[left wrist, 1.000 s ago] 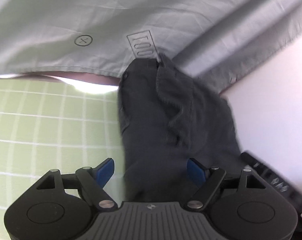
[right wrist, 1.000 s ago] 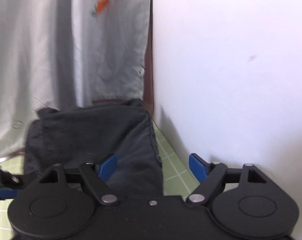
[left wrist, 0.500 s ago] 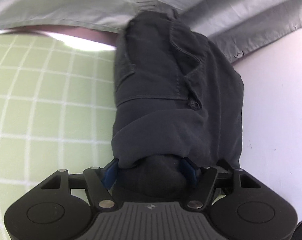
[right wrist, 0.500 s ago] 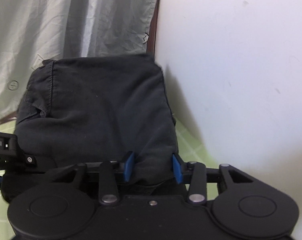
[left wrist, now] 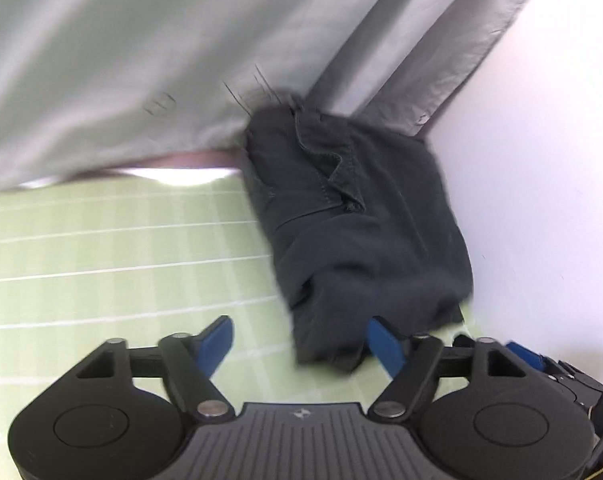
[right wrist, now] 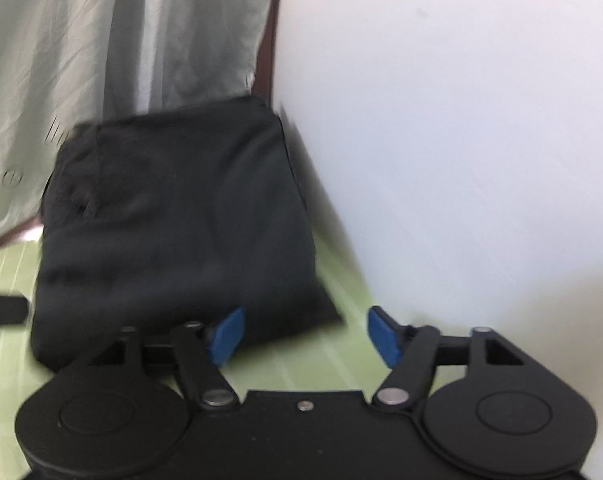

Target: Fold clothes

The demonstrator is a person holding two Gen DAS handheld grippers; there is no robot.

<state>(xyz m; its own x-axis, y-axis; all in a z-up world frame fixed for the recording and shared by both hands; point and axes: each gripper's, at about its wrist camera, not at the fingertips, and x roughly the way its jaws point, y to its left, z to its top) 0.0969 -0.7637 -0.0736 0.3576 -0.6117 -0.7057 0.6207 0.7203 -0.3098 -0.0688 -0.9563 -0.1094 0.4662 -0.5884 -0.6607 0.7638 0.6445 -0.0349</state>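
while both views are blurred by motion, the folded dark charcoal cotton garment (left wrist: 357,216) shows as a compact bundle lying on the pale green grid-lined counter (left wrist: 113,264), pushed into the corner where a hanging pale grey curtain (left wrist: 149,48) meets a plain white wall (left wrist: 541,168). its far edge touches the curtain's hem and its right side lies just beside the wall. a stitched seam and a pocket flap show on its upper layer in the left wrist view.

the left hand-held gripper (left wrist: 301,342) has its blue-padded fingers (left wrist: 217,340) spread wide apart and grips nothing; the near end of the bundle sits between them, close to the right pad, though contact cannot be judged through the blur.

the right hand-held gripper (right wrist: 303,336) is likewise spread wide and holds nothing. in its view the garment (right wrist: 177,224) lies ahead and to the left, its near corner just beside the left pad, with bare counter (right wrist: 313,360) between the fingers (right wrist: 383,340). the curtain (right wrist: 81,40) there carries a small orange printed motif near the top, and the wall (right wrist: 461,120) fills the right side.
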